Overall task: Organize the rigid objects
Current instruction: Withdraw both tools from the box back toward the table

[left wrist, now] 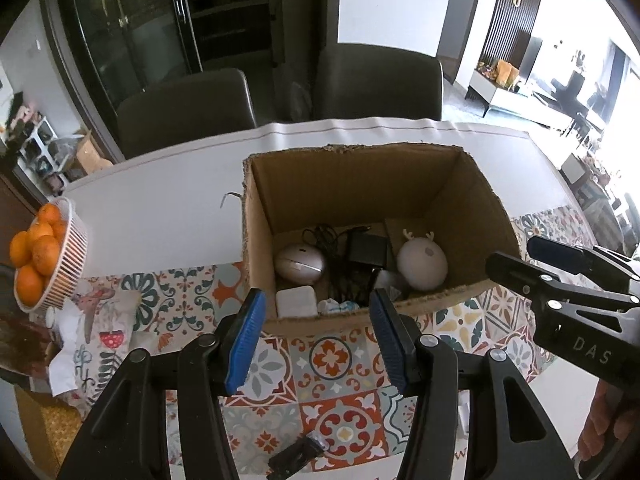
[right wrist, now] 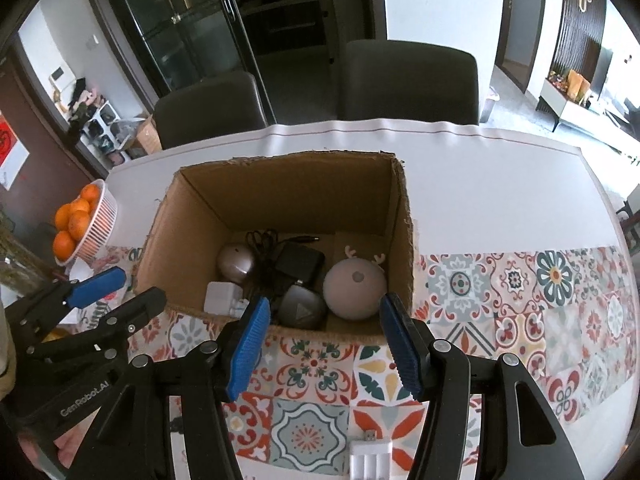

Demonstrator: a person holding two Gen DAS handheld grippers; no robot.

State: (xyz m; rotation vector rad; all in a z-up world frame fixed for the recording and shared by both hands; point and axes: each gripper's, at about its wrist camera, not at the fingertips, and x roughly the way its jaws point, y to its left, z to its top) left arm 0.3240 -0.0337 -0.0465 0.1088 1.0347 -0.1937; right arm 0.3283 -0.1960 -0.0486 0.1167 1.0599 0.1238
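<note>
An open cardboard box [left wrist: 360, 184] [right wrist: 288, 188] stands on the table. Inside lie a pale round lamp with antlers [left wrist: 422, 264] [right wrist: 354, 292], a silver round device [left wrist: 300, 262], a black adapter with cable [right wrist: 300, 264], a white charger block [right wrist: 220, 296] and a grey rounded gadget [right wrist: 300, 312]. My left gripper [left wrist: 317, 300] hovers at the box's near wall, open and empty. My right gripper [right wrist: 325, 304] hangs beside it, also open and empty. On the runner below lie a white battery charger [right wrist: 370, 456] and a small black item [left wrist: 296, 456].
A white basket of oranges [left wrist: 52, 256] [right wrist: 86, 228] sits at the table's left edge, with a patterned cloth [left wrist: 96, 320] beside it. Two dark chairs [left wrist: 188, 108] [right wrist: 408, 80] stand behind the table. A tiled-pattern runner [right wrist: 520, 292] covers the near side.
</note>
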